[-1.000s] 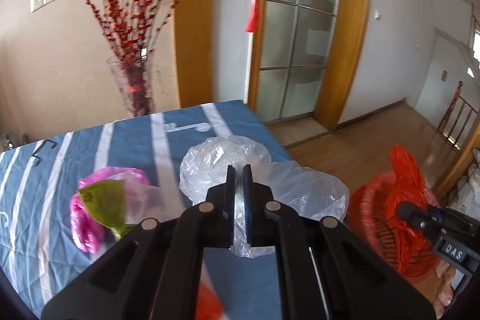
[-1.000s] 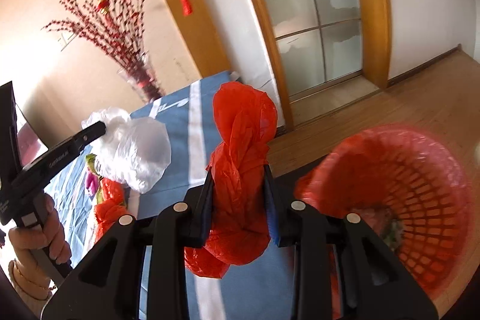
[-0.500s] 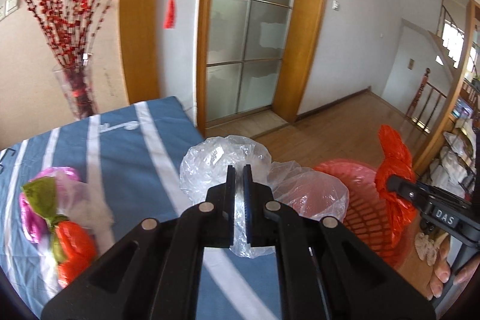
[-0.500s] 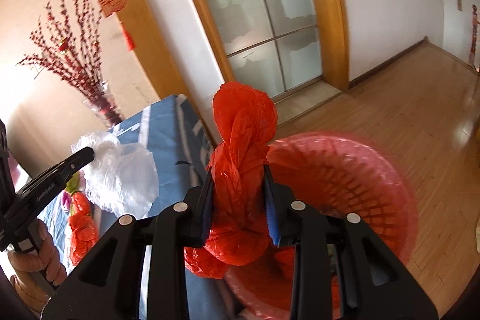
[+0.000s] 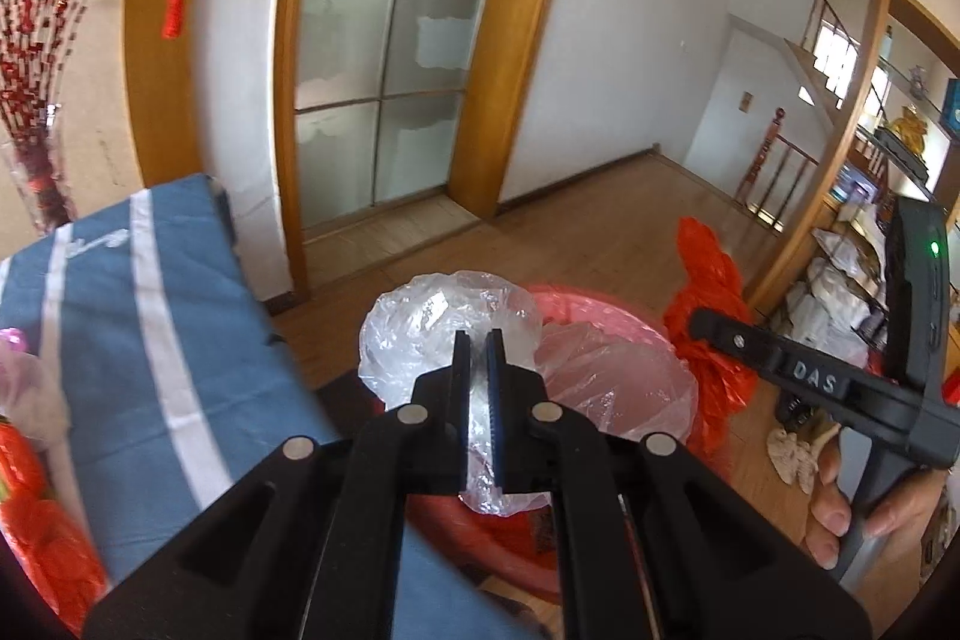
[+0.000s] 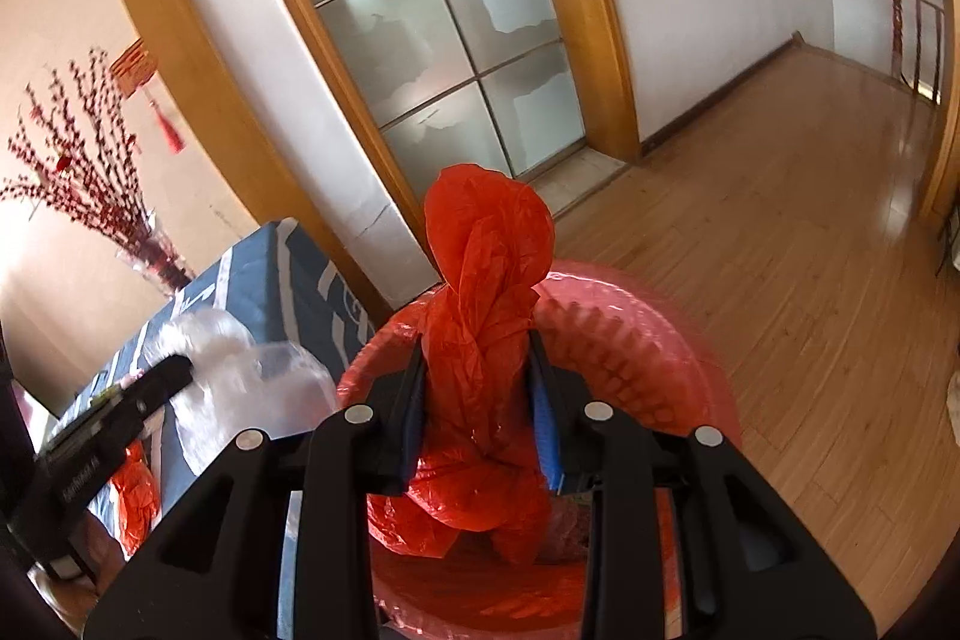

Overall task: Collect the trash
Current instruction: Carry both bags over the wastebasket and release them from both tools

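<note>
Left wrist view: left gripper (image 5: 478, 340), fingers nearly closed, pinches a clear plastic bag (image 5: 450, 322) above the red basket (image 5: 624, 334). Right gripper (image 6: 477, 376), clamped on a crumpled red plastic bag (image 6: 486, 280), hangs over the same basket. Both bags look light, soft and slippery; bunched folds probably give the surest hold.

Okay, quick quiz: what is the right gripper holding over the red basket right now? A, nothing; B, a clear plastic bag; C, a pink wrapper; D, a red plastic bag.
D: in the right wrist view the right gripper is shut on the red plastic bag, just above the red basket.
</note>
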`<state>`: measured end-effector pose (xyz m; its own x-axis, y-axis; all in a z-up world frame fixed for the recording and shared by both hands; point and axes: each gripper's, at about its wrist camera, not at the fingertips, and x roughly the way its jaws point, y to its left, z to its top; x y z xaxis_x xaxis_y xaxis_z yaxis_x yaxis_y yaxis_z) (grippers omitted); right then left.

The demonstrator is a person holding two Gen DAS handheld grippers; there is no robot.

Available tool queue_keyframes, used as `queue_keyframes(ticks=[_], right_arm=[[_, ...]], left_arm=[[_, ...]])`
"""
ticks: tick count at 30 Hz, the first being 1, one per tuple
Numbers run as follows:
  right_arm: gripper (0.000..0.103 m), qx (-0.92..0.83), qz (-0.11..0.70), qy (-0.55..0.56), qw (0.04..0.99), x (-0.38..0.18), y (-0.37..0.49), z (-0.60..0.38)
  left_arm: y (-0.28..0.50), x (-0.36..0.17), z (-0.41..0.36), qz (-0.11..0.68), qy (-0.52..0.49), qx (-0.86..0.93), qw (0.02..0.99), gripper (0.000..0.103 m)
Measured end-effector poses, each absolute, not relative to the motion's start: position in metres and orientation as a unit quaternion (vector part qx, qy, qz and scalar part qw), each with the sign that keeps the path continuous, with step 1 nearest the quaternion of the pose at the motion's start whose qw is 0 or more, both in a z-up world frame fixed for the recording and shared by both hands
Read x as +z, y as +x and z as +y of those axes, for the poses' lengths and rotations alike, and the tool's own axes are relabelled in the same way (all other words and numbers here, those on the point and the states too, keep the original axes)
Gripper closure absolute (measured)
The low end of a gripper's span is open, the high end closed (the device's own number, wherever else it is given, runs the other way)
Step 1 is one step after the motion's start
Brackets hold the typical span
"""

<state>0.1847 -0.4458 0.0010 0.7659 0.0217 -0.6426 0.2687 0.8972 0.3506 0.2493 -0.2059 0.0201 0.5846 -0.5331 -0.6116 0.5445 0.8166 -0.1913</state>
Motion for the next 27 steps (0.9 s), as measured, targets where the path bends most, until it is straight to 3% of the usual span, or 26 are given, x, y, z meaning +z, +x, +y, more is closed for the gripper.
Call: queue_keyframes(ticks=[3,7,9,18,27], right_arm=[[0.069,-0.071,0.335,0.22,0.913,-0.001,0.186,-0.452],[0.054,-0.072,0.339,0.216,0.913,-0.005,0.188,-0.457],[0.05,-0.073,0.342,0.214,0.912,-0.008,0.191,-0.458],[0.05,-0.078,0.333,0.151,0.928,0.0,0.185,-0.429],[0.05,0.029,0.313,0.076,0.946,0.012,0.196,-0.315]], left_arm=[[0.249,0.013,-0.219,0.349,0.009,-0.309,0.885,0.095],[0.249,0.003,-0.23,0.361,0.007,-0.313,0.878,0.077],[0.251,-0.003,-0.232,0.364,0.012,-0.307,0.879,0.073],[0.254,-0.009,-0.175,0.35,0.015,-0.24,0.905,0.064],[0.236,0.002,-0.032,0.311,-0.002,-0.105,0.944,0.056]])
